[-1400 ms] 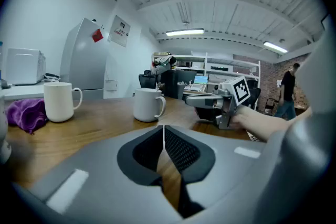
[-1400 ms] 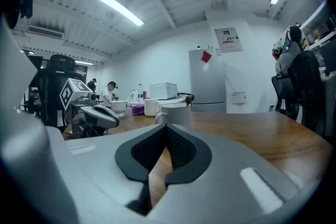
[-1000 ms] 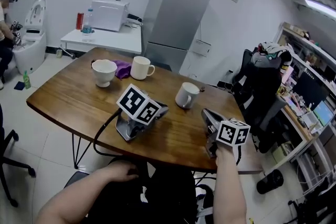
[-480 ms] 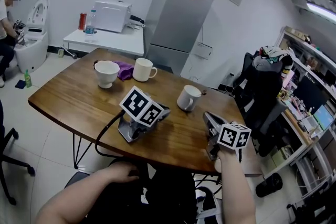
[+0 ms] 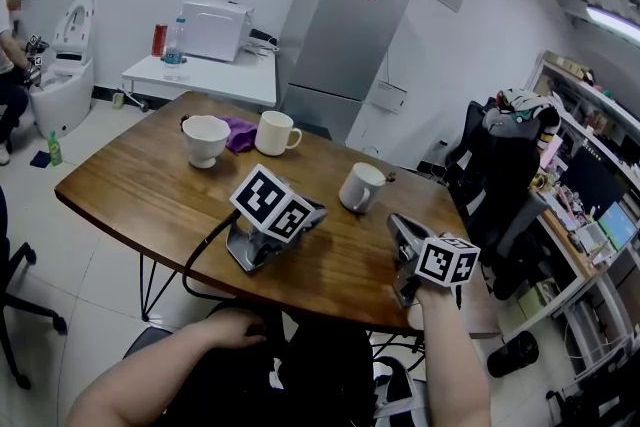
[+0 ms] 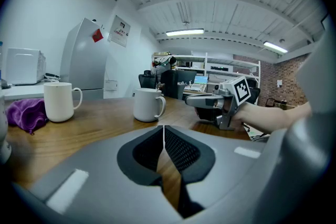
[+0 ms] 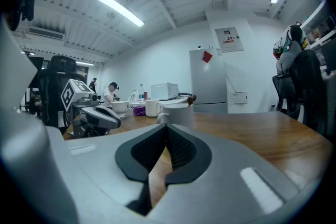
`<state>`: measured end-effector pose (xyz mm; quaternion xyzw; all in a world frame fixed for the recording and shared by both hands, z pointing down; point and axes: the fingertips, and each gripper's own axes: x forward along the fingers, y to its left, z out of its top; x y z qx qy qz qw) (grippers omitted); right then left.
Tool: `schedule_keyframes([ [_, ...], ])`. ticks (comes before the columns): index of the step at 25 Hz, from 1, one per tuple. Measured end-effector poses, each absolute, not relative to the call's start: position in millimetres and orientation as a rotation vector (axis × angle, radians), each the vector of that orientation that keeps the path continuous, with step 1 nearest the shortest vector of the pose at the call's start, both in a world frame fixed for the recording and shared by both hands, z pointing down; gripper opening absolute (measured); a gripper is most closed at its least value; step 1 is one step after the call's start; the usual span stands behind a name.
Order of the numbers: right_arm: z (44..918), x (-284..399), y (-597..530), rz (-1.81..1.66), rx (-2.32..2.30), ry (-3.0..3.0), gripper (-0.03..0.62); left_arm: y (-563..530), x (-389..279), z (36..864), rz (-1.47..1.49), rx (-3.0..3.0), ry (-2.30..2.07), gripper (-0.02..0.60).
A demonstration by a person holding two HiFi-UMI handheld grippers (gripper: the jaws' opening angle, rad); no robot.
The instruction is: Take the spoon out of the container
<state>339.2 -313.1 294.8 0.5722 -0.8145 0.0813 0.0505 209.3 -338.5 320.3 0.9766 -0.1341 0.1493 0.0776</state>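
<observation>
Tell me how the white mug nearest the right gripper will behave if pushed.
The mug looks like glazed ceramic, so it is probably rigid, breakable and slick to grip. It stands upright on the smooth wooden table; a low push would likely slide it, while a push at the rim might tip it.

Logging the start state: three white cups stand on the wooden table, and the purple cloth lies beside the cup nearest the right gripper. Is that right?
Not the cloth's place. In the head view the purple cloth lies at the far end, between the wide cup and the tall mug, apart from the lone cup nearest the right gripper. The rest holds.
</observation>
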Motion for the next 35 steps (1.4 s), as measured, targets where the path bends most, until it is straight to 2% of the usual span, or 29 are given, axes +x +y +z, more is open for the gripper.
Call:
schedule_keyframes([
  [22,269,358,-340,0.256,1.905,-2.393,0.005,-339,210,319,0.449,2.924,-0.403,0.012],
  [35,258,372,-367,0.272,1.994,-2.329,0.048,-338,210,319,0.448,2.924,-0.404,0.012],
])
